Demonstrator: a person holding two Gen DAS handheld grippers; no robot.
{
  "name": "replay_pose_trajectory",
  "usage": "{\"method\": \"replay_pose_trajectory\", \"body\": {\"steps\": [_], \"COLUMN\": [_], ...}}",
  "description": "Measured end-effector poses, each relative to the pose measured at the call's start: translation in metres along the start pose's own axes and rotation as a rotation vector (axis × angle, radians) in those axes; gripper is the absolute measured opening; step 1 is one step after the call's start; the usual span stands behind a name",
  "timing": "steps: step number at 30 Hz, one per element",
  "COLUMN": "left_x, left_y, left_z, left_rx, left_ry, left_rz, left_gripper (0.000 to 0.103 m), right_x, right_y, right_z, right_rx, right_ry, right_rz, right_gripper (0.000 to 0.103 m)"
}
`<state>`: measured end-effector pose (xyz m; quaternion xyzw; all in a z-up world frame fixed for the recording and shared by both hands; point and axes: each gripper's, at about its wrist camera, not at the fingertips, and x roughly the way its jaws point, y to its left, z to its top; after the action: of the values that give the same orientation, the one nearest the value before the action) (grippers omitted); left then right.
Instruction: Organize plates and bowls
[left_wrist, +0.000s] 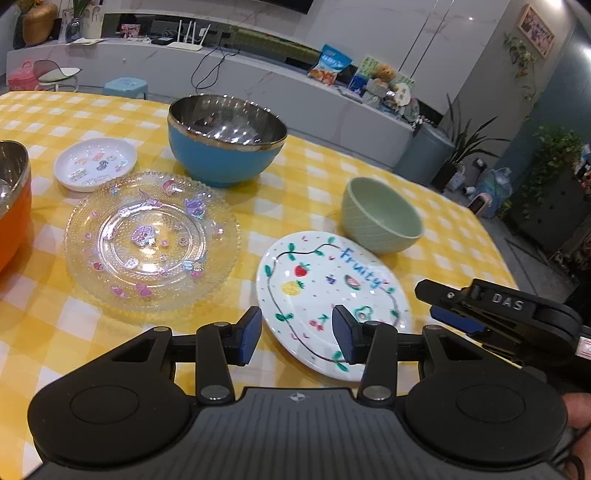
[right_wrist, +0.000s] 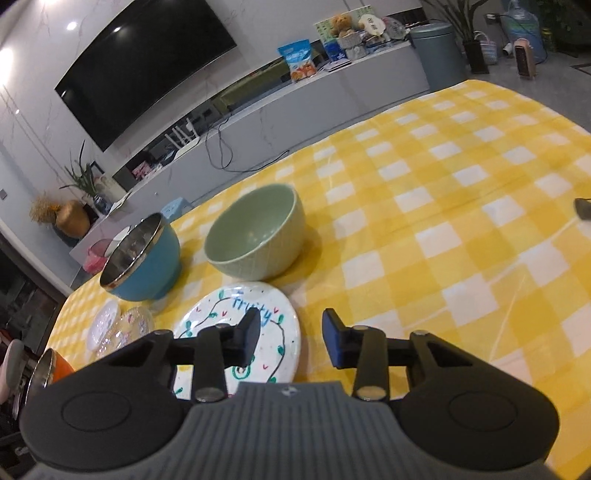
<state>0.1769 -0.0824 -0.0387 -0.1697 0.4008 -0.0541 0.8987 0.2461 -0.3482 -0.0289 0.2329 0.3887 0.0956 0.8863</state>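
On the yellow checked tablecloth (left_wrist: 303, 177) lie a white "Fruity" plate (left_wrist: 325, 291) (right_wrist: 240, 317), a clear glass cartoon plate (left_wrist: 151, 240) (right_wrist: 125, 328), a small white dish (left_wrist: 95, 164) (right_wrist: 103, 325), a blue steel-lined bowl (left_wrist: 225, 140) (right_wrist: 144, 258), a pale green bowl (left_wrist: 380, 221) (right_wrist: 258, 236) and an orange steel-lined bowl (left_wrist: 11, 206) (right_wrist: 51, 369). My left gripper (left_wrist: 297, 336) is open and empty, low over the Fruity plate's near edge. My right gripper (right_wrist: 290, 339) is open and empty, at that plate's right edge; it also shows in the left wrist view (left_wrist: 480, 314).
A long white cabinet (left_wrist: 258, 74) with a router, snack bags and plants runs behind the table. A TV (right_wrist: 147, 66) hangs on the wall. A grey bin (right_wrist: 436, 51) and stools stand beside the table. The cloth to the right of the green bowl (right_wrist: 461, 206) is bare.
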Motion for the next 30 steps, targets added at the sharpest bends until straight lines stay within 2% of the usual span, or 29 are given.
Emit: {"method": "replay_pose_trajectory", "body": {"steps": [3, 5, 8, 11, 18, 21, 23, 30], "left_x": [0.008, 0.014, 0.023, 0.029, 0.032, 0.033, 0.033, 0.023], "left_y": [0.005, 0.007, 0.011, 0.014, 0.014, 0.010, 0.008, 0.008], "left_z": [0.002, 0.003, 0.005, 0.005, 0.005, 0.007, 0.007, 0.010], "left_rx": [-0.019, -0.022, -0.031, -0.041, -0.044, -0.027, -0.014, 0.004], "left_ry": [0.008, 0.010, 0.020, 0.028, 0.009, 0.005, 0.002, -0.012], "left_rz": [0.007, 0.010, 0.015, 0.008, -0.002, 0.014, 0.039, 0.047], "left_gripper": [0.052, 0.045, 0.041, 0.038, 0.034, 0.028, 0.018, 0.016], "right_x": [0.007, 0.012, 0.017, 0.022, 0.026, 0.026, 0.027, 0.023], "right_y": [-0.003, -0.004, -0.006, -0.006, -0.010, -0.012, -0.014, -0.012], "right_z": [0.000, 0.001, 0.002, 0.001, 0.000, 0.000, 0.000, -0.002], "right_rx": [-0.005, -0.007, -0.014, -0.022, 0.016, 0.032, 0.044, 0.051], "right_ry": [0.014, 0.021, 0.027, 0.046, 0.051, 0.050, 0.052, 0.076], "right_rz": [0.008, 0.010, 0.008, 0.020, 0.048, 0.040, 0.036, 0.034], "right_gripper": [0.038, 0.036, 0.032, 0.025, 0.022, 0.014, 0.011, 0.009]}}
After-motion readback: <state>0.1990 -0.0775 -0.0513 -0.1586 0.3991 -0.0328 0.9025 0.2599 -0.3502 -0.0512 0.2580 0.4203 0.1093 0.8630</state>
